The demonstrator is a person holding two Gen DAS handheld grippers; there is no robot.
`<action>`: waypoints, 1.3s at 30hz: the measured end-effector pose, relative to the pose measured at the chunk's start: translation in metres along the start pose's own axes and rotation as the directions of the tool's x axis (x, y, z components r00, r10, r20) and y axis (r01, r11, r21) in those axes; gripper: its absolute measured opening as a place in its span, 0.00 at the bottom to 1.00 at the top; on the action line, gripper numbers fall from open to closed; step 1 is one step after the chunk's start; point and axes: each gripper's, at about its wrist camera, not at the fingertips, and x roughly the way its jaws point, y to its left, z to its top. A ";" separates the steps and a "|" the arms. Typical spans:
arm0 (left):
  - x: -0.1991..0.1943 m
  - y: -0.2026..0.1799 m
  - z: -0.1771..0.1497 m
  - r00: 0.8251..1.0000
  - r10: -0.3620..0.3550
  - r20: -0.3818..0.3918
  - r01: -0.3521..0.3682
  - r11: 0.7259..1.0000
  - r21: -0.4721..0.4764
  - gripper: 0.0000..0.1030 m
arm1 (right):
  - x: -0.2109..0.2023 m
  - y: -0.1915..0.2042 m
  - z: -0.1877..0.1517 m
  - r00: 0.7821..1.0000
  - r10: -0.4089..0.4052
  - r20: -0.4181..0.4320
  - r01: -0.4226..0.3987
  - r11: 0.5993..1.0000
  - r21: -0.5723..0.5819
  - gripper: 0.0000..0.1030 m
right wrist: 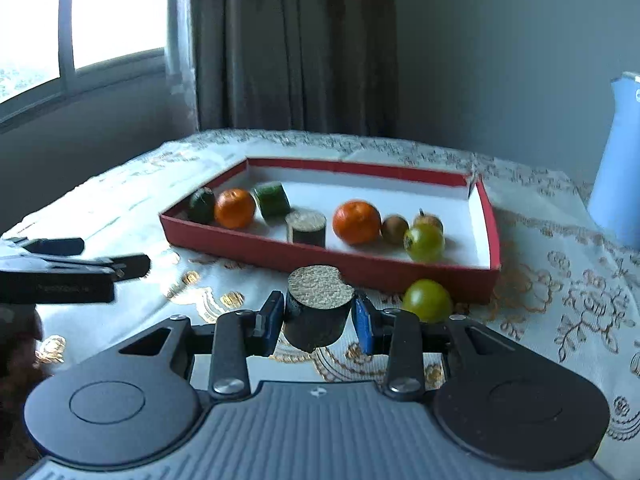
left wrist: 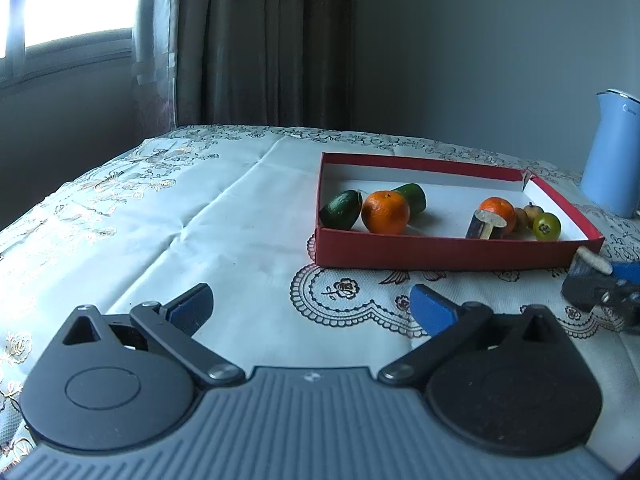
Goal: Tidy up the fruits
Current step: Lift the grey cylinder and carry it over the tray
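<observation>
My right gripper (right wrist: 318,320) is shut on a dark sugarcane stub (right wrist: 318,312) with a pale cut top, just clear of the tablecloth in front of the red tray (right wrist: 320,258). A green tomato (right wrist: 427,300) lies on the cloth beside the tray's front wall. Inside the tray sit two oranges (right wrist: 235,208) (right wrist: 357,222), green pieces (right wrist: 273,199), another sugarcane stub (right wrist: 307,227), a green tomato (right wrist: 425,242) and small brown fruits (right wrist: 395,229). My left gripper (left wrist: 312,310) is open over bare cloth, left of the tray (left wrist: 440,250). At the left wrist view's right edge shows the right gripper (left wrist: 600,280) with the stub.
A light blue kettle (left wrist: 612,156) (right wrist: 620,168) stands at the back right of the table. An embroidered cloth (left wrist: 180,220) covers the table. Curtains and a window are behind. The left gripper (right wrist: 72,272) shows at the left edge of the right wrist view.
</observation>
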 end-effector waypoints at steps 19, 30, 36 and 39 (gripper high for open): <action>0.005 -0.001 0.000 0.999 0.013 -0.031 -0.013 1.000 0.006 1.00 | -0.019 -0.011 0.065 0.976 -0.020 0.219 0.018 1.000 0.011 0.35; 0.008 -0.003 0.000 0.998 0.035 -0.051 -0.034 0.999 0.015 1.00 | 0.005 -0.028 0.059 0.977 -0.029 0.211 0.018 0.998 0.053 0.35; 0.009 -0.004 0.000 0.997 0.038 -0.060 -0.037 0.999 0.018 1.00 | 0.027 -0.040 0.067 0.982 -0.043 0.185 0.031 0.997 0.070 0.35; 0.010 -0.003 0.000 0.997 0.037 -0.063 -0.036 0.999 0.017 1.00 | 0.039 -0.041 0.070 0.984 -0.043 0.172 0.031 0.997 0.072 0.35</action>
